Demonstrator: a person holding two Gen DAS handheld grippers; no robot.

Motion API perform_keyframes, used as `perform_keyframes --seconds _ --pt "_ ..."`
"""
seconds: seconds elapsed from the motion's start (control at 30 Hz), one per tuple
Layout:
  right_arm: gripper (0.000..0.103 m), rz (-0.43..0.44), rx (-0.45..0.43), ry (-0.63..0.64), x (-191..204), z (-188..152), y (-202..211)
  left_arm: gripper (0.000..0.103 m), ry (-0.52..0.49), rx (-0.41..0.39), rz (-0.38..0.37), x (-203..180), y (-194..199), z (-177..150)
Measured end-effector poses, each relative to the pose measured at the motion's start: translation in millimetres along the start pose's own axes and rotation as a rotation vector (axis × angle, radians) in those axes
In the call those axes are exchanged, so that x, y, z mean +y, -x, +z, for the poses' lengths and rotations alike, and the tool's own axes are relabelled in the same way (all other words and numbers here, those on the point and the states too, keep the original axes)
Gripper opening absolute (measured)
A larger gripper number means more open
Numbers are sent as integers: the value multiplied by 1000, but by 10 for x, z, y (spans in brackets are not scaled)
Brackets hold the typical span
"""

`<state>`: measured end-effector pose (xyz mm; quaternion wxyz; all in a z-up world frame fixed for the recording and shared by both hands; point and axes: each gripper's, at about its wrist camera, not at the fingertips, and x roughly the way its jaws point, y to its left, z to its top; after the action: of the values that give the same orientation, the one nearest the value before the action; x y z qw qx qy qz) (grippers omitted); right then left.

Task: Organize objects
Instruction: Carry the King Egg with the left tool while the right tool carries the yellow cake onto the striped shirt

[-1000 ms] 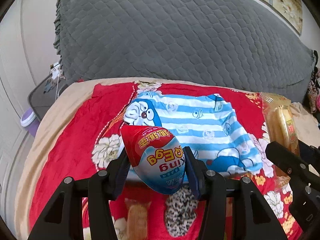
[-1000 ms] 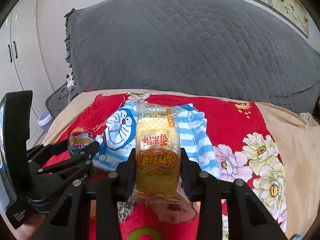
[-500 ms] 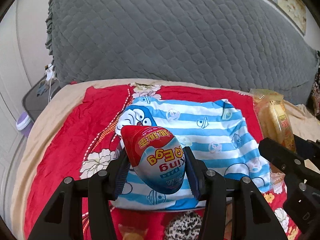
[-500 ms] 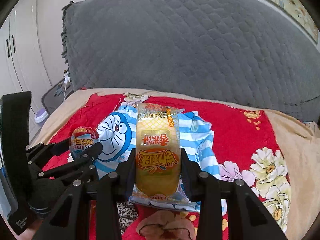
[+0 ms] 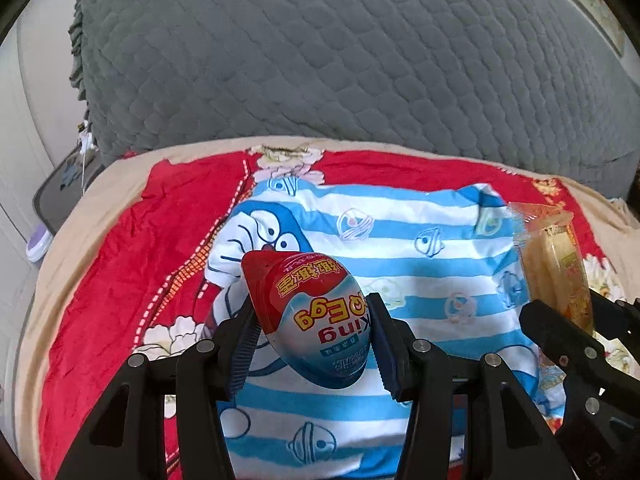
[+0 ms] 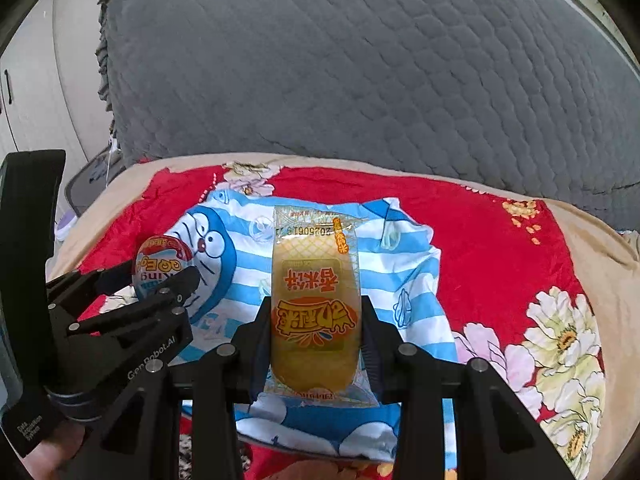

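Before you: bed under red floral sheet [image 5: 120, 264], beige border. Grey quilted cover [image 5: 340, 52] heaped behind it. On your left: white wall [image 6: 68, 56], white cabinet door [image 6: 12, 92], dark tray-like surface [image 5: 56, 192] low beside bed. Even daylight.

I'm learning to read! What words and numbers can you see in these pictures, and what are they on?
"King" and "QQ Egg": upside down on the egg-shaped toy pack.
"GenRobot.AI": on the left gripper.
"2025061...": upside down on the yellow snack packet, partly unclear.
Chinese characters on both packs, and small print on the gripper's handle: not readable to me.
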<state>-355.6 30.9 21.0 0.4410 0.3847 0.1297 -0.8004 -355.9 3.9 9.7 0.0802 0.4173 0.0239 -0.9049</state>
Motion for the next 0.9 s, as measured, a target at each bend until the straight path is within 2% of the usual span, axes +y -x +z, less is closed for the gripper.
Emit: perform_keyframes --seconds 0.4,0.77,0.9 --pt "40 -19 69 4 -73 74 -498 54 17 55 -11 -25 -486 -9" --pt "39 -52 114 14 -98 72 -816 54 -29 59 -4 -101 -668 57" --pt "39 -42 128 2 -114 84 -901 54 -63 61 27 -129 -760 67"
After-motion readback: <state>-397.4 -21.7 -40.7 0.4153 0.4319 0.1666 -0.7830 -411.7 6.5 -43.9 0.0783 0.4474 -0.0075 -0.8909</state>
